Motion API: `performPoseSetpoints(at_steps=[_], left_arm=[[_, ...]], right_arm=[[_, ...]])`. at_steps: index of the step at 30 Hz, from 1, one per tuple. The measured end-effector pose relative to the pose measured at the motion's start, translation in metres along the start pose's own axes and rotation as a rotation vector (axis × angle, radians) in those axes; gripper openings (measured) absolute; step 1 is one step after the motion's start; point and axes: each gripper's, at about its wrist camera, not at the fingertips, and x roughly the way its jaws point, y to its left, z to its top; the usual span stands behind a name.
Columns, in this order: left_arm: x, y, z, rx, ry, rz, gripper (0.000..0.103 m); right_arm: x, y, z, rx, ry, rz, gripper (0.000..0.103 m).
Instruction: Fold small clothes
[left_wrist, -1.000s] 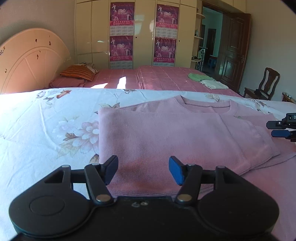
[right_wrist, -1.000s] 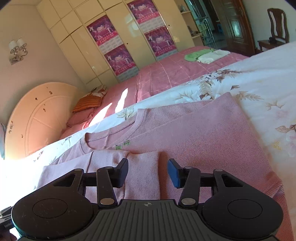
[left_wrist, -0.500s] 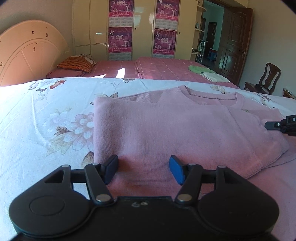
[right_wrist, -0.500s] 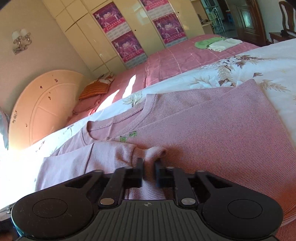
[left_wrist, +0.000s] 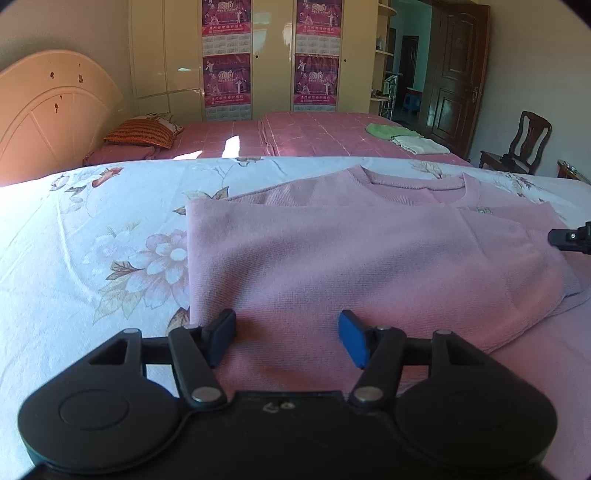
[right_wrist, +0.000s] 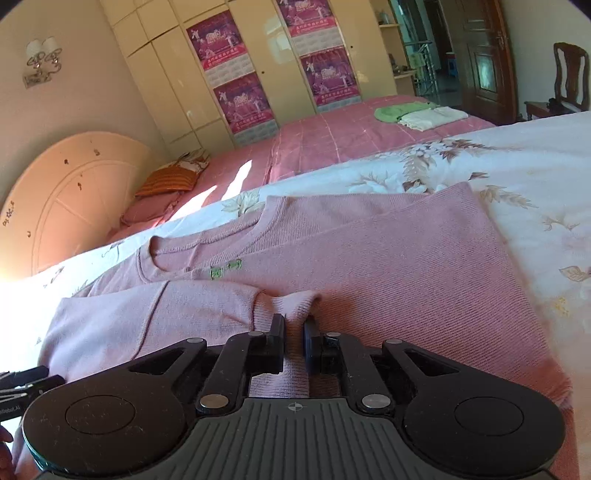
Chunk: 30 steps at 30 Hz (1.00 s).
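The right gripper (right_wrist: 294, 332) pinches a fold of the pink sweater (right_wrist: 388, 266); the left gripper (left_wrist: 286, 338) gapes wide over its bed-edge hem.

Floral bedsheet (left_wrist: 92, 236) covers near bed. Second bed with pink checked cover (left_wrist: 303, 136) lies beyond. Striped orange pillow (left_wrist: 142, 133) rests at its head, near cream arched headboard (left_wrist: 48, 110). Green and white folded cloths (left_wrist: 406, 138) sit on far side. Wardrobe doors carry purple posters (left_wrist: 227, 81). Dark wooden chair (left_wrist: 524, 144) stands by brown door (left_wrist: 456, 74). Wall lamp (right_wrist: 42, 61) mounted above headboard.
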Motion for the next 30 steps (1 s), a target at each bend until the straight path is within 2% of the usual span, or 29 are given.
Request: performPoseSetpoints(at_steps=[2,5,7,9,10,12,14,18,23,26,28,30], left_arm=[[-0.008,-0.008,0.0,-0.02,-0.02,-0.035,0.06],[-0.013,-0.036,-0.001,0.006,-0.055,-0.083,0.061],[-0.007,-0.055,-0.002,0.024,-0.041,-0.124,0.061],[0.006,-0.065,-0.007,0.055,0.011,-0.129,0.063],[0.01,-0.064,-0.012,0.07,0.015,-0.131,0.064],[0.008,-0.055,-0.008,0.059,0.012,-0.144,0.064],[0.011,-0.046,0.002,0.059,-0.012,-0.112,0.064],[0.035,-0.026,0.032,0.012,-0.023,-0.044,0.064],[0.075,0.002,0.053,0.002,0.015,0.014,0.065],[0.083,0.025,0.054,-0.025,0.001,-0.001,0.065],[0.079,0.027,0.053,-0.005,-0.003,-0.009,0.064],[0.072,0.017,0.049,0.035,-0.012,0.028,0.063]], right_arm=[[-0.021,0.002,-0.001,-0.001,-0.04,0.049,0.021],[-0.029,0.022,-0.013,-0.08,0.006,0.094,0.021],[-0.025,0.041,-0.028,-0.174,0.037,0.109,0.02],[-0.012,0.051,-0.048,-0.284,0.109,0.039,0.02],[-0.013,0.05,-0.052,-0.305,0.087,0.045,0.02],[-0.016,0.049,-0.047,-0.301,0.098,0.053,0.021],[-0.019,0.05,-0.037,-0.283,0.035,0.059,0.021],[0.01,0.071,-0.011,-0.281,-0.009,0.085,0.021],[0.063,0.1,-0.006,-0.327,0.049,0.124,0.021],[0.081,0.086,-0.011,-0.327,0.071,0.05,0.021],[0.079,0.067,-0.007,-0.243,0.068,0.07,0.02],[0.074,0.068,-0.007,-0.26,0.066,0.071,0.021]])
